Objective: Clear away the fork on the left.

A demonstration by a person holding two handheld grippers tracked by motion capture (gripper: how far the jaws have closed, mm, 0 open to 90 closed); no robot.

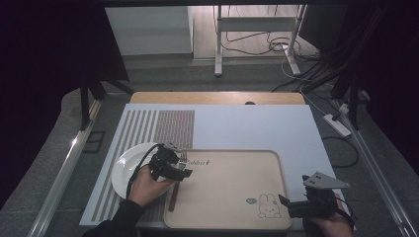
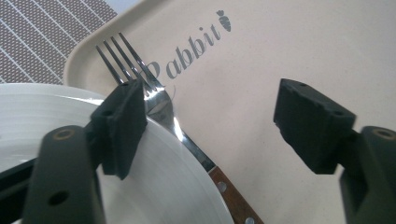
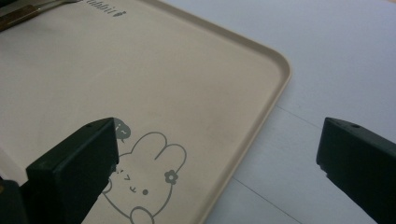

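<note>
Two hand-held black grippers over a beige rectangular tray (image 1: 232, 192) on a white-covered table (image 1: 257, 128).

High view: the left gripper (image 1: 174, 164) hovers at the tray's left edge, above a steel fork with a brown wooden handle (image 1: 176, 185); a round white plate (image 1: 126, 168) sits just to its left on a striped placemat (image 1: 148, 128). The right gripper (image 1: 289, 203) rests at the tray's near right corner, beside a printed rabbit drawing (image 1: 268, 206). Left gripper view: the left gripper (image 2: 219, 119) stands wide open, holding nothing; the fork (image 2: 154, 95) lies beside the left-hand jaw, its tines (image 2: 122, 53) over the tray (image 2: 299, 42) rim and its handle passing under the plate (image 2: 154, 177) edge. Right gripper view: the right gripper (image 3: 217, 156) is wide open and empty, straddling the tray (image 3: 187, 70) edge above the rabbit drawing (image 3: 149, 172).
</note>
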